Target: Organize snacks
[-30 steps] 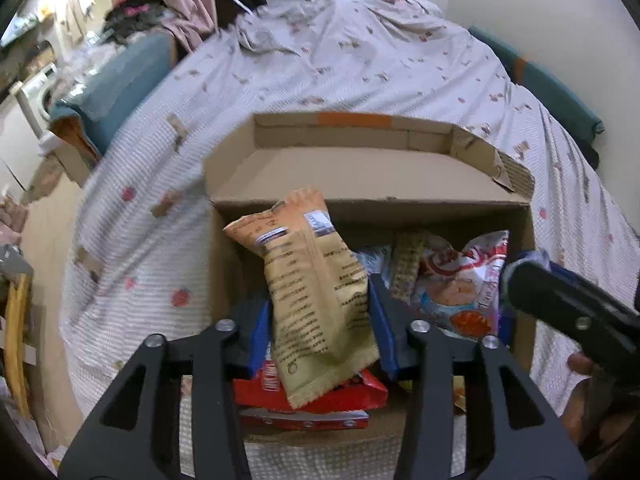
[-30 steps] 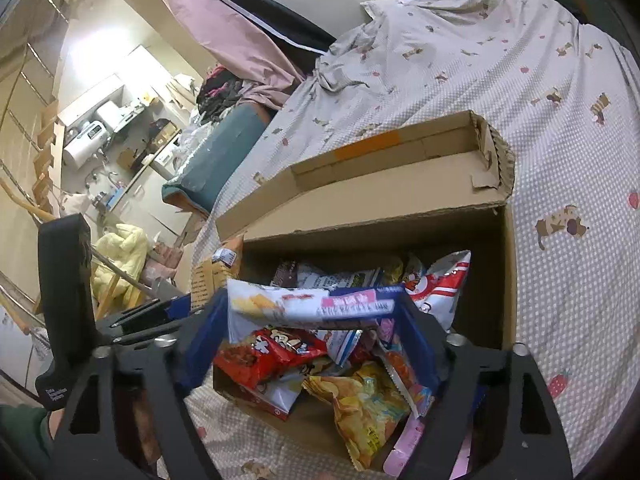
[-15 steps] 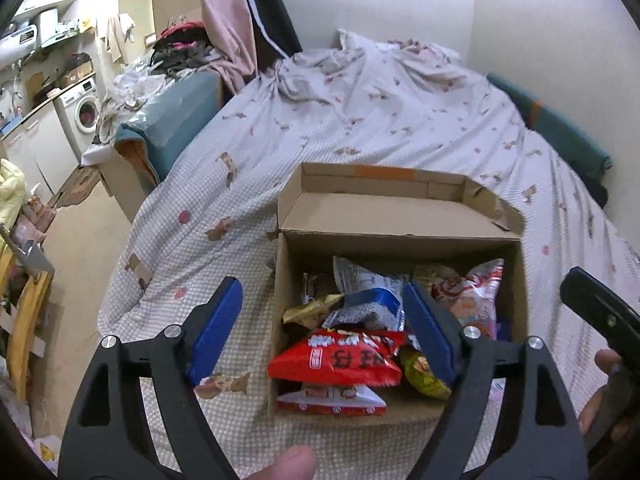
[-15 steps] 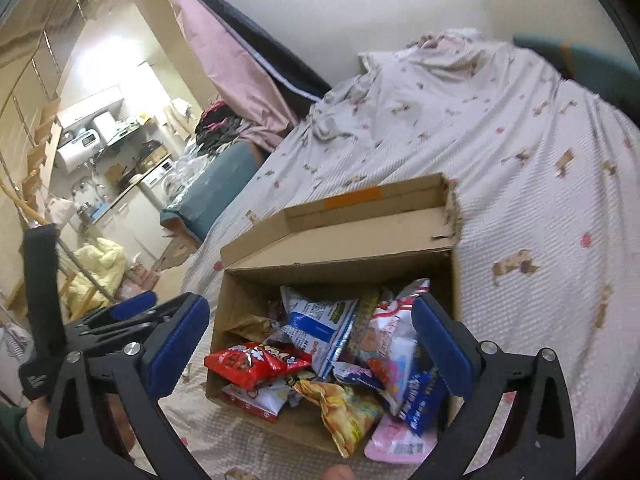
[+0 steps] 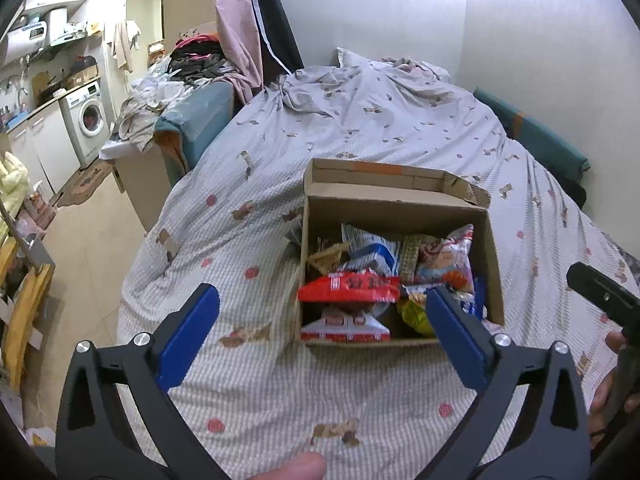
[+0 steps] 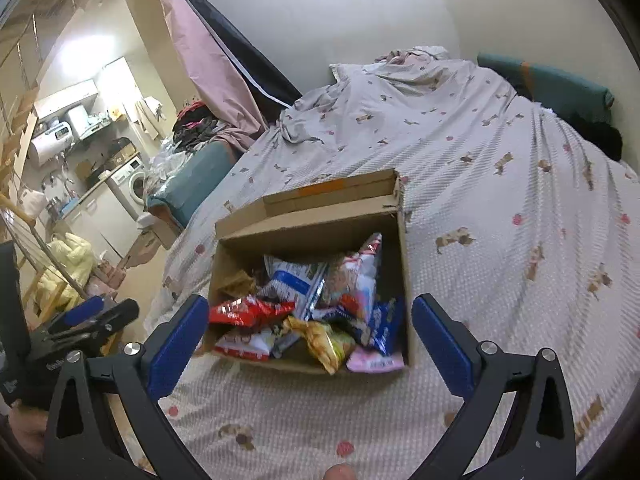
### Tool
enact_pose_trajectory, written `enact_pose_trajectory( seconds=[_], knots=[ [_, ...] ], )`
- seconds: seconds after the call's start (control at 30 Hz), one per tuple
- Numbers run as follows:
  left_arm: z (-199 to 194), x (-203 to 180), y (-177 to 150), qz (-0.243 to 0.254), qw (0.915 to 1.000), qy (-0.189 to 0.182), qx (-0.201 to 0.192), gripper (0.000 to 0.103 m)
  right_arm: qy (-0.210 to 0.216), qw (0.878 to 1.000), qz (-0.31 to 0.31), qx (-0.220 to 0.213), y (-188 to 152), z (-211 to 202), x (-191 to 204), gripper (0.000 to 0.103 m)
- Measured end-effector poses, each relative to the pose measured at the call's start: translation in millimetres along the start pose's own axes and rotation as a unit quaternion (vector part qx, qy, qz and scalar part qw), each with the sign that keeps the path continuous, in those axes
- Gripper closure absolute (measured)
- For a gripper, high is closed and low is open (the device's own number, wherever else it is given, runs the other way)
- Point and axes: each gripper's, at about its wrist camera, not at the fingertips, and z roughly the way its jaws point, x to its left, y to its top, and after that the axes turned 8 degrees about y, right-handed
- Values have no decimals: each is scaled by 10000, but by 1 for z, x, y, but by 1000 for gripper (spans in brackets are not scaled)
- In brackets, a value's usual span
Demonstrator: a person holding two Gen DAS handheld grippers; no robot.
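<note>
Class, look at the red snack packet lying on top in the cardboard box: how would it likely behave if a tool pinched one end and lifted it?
The red snack packet looks puffed and crinkled, so probably light and floppy, sagging from a pinched end. Its glossy film may slip between pads. Contents are likely crushable.

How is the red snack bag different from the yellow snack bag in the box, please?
The red snack bag lies flat on top at the box's left side; the yellow snack bag sits lower, near the front middle. The red one looks smooth and wide, the yellow one crumpled and twisted. Both lie inside the cardboard box, and neither is gripped.
</note>
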Motion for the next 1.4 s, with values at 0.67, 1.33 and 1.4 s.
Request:
enact_pose_trajectory(
  seconds=[0.67, 1.33, 1.4],
  knots=[
    [15, 5, -63, -45, 9998, 130, 142, 0, -595, 9977, -318, -5, -61, 10, 3, 0],
    [20, 0, -66, -56, 9995, 71, 310, 0, -688, 9967, -406, 163, -68, 23, 3, 0],
    [20, 0, -66, -51, 9994, 77, 320, 0, -713, 9965, -395, 155, -68, 22, 2, 0]
  ],
)
